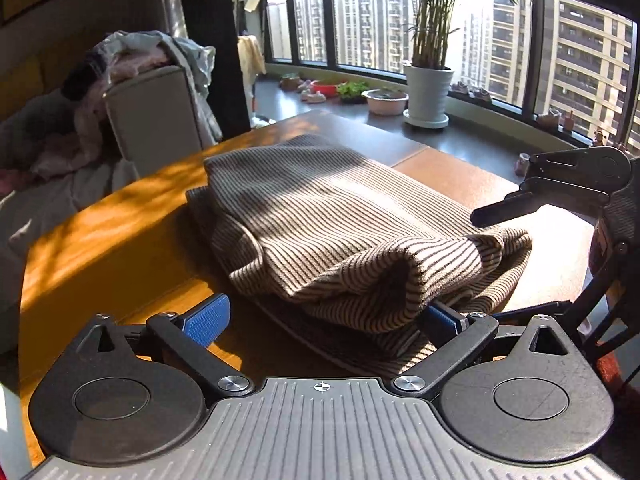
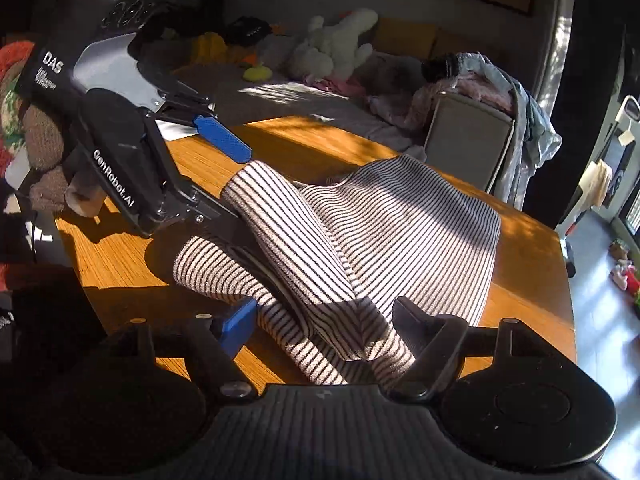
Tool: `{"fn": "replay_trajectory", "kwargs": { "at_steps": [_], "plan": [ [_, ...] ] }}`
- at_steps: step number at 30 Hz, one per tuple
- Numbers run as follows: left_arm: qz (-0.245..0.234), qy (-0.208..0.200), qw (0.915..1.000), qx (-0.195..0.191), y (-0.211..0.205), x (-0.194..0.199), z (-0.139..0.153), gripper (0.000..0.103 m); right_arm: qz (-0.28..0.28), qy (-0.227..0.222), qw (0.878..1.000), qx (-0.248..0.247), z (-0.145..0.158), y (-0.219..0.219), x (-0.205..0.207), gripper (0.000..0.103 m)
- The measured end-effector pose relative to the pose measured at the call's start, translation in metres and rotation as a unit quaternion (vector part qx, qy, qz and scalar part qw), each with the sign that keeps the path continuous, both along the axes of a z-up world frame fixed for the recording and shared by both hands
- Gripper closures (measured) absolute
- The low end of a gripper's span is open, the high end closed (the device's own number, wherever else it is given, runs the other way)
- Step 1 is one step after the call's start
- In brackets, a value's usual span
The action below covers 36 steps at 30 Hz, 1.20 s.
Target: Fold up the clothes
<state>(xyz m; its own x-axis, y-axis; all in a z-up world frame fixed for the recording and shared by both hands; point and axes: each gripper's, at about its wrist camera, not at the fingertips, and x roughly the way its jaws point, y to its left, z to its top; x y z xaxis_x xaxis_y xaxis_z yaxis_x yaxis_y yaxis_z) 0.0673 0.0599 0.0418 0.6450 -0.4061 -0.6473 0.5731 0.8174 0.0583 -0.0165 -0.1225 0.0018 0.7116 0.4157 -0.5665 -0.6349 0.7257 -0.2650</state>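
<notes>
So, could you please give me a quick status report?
Both tongs open: left tongs, right tongs. Striped garment folded on table, between both. Nothing in the way.

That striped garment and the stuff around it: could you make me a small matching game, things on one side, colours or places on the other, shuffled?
Things:
1. striped garment
2. potted plant
3. gripper pads
4. plush toy

Descriptions:
A. blue
B. white, on the sofa behind the table
C. folded on the wooden table
D. by the window, in a white pot

Pairs: 1-C, 2-D, 3-A, 4-B
</notes>
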Motion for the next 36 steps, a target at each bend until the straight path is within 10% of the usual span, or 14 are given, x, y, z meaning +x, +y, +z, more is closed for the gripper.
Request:
{"fn": "replay_trajectory", "kwargs": {
  "at_steps": [9, 11, 14, 19, 24, 30, 36],
  "plan": [
    [0.007, 0.011, 0.9999, -0.001, 0.000, 0.002, -0.004, 0.002, 0.067, -0.140, 0.980, -0.127, -0.027, 0.043, -0.025, 0.024],
    [0.007, 0.011, 0.9999, 0.001, 0.001, 0.001, -0.003, 0.002, 0.048, -0.089, 0.991, -0.084, -0.020, 0.040, -0.012, 0.046],
    [0.000, -0.001, 1.0000, -0.002, 0.006, -0.006, 0.004, 0.002, 0.004, 0.004, 1.000, 0.013, -0.005, 0.024, 0.014, 0.048],
    [-0.029, -0.010, 0.9994, -0.015, 0.019, -0.019, 0.016, 0.000, -0.057, 0.150, 0.973, 0.166, 0.003, -0.023, 0.059, 0.048],
    [-0.070, 0.007, 0.9975, -0.002, 0.010, -0.024, 0.005, 0.000, -0.070, 0.181, 0.959, 0.208, -0.001, -0.035, 0.069, 0.048],
    [-0.050, 0.017, 0.9980, 0.036, -0.017, -0.010, -0.019, 0.000, -0.061, 0.144, 0.974, 0.165, 0.001, -0.024, 0.055, 0.047],
    [-0.007, 0.022, 0.9997, -0.011, -0.005, 0.005, -0.005, 0.000, -0.015, -0.012, 0.999, 0.034, -0.001, 0.004, 0.007, 0.027]
  ]
}}
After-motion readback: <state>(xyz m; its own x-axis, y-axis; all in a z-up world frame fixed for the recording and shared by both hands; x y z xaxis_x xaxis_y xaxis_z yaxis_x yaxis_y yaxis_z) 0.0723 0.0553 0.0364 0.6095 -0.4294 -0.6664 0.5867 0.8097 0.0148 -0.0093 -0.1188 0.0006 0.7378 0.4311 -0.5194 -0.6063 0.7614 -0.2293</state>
